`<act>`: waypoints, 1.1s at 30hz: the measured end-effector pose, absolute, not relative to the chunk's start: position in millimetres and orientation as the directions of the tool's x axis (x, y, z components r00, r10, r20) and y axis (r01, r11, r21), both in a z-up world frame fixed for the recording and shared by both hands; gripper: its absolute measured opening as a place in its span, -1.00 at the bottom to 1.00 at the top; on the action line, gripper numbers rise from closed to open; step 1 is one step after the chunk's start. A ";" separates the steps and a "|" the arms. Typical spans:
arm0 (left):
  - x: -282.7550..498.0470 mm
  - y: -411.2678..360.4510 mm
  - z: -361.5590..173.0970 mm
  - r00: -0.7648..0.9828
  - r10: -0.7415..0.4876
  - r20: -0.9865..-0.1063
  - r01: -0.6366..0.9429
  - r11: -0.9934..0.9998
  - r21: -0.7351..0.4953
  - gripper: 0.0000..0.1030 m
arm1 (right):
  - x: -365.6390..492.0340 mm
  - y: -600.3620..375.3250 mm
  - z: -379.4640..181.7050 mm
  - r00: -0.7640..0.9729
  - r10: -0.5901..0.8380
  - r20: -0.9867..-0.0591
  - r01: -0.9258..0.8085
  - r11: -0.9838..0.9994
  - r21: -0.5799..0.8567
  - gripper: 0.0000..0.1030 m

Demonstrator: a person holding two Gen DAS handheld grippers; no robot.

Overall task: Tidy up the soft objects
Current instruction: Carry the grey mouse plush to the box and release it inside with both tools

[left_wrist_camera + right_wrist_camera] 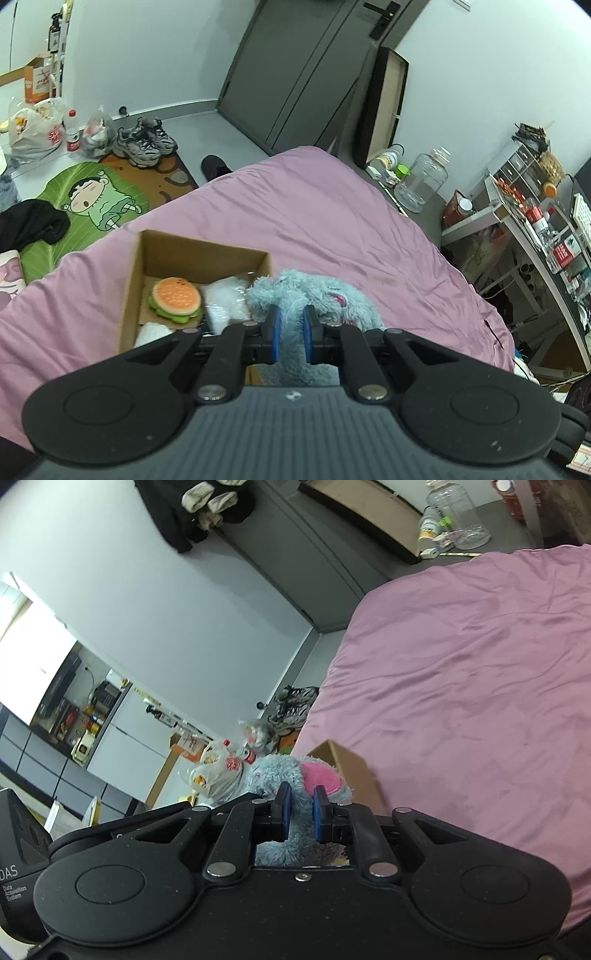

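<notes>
A fluffy blue plush toy (314, 291) with pink patches hangs over the right side of an open cardboard box (147, 254) on the pink bed. My left gripper (291, 332) is shut on a blue limb of it. In the right wrist view the same plush toy (273, 775) shows a pink ear, and my right gripper (302, 814) is shut on another blue limb. Inside the box lie a burger plush (174, 299), a white fluffy item (225, 302) and another white soft item (153, 332). The box corner (351, 771) shows behind the toy.
The pink bedspread (332, 221) stretches beyond and to the right of the box. On the floor at the left are sneakers (144, 142), plastic bags (33, 133) and a cartoon mat (96, 199). A glass jar (421, 181) and cluttered shelves (528, 214) stand at the right.
</notes>
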State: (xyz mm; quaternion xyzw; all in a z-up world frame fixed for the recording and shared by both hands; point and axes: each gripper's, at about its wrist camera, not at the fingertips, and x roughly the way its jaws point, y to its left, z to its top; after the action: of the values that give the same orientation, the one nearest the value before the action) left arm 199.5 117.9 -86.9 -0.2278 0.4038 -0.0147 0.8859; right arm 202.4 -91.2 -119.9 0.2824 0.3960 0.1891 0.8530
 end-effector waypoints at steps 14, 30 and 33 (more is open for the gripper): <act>194.9 174.7 -120.4 0.657 -0.222 -0.720 -0.215 0.860 -0.462 -0.77 | 207.3 -38.7 -140.2 0.560 0.553 -0.617 -0.124 0.792 0.597 -0.76; 221.0 188.4 -167.0 0.578 -0.233 -0.782 -0.274 0.847 -0.455 -1.00 | 222.1 -27.3 -165.8 0.551 0.460 -0.696 -0.072 0.857 0.510 -0.58; 223.4 187.2 -167.6 0.571 -0.231 -0.788 -0.276 0.850 -0.449 -1.00 | 221.9 -30.8 -166.8 0.553 0.443 -0.706 -0.061 0.866 0.496 -0.56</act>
State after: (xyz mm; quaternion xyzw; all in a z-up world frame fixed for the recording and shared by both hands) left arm 223.4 187.2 -167.6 -0.2738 0.4632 0.0135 0.8428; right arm 221.9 -30.8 -166.8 0.2125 0.4494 0.1474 0.8551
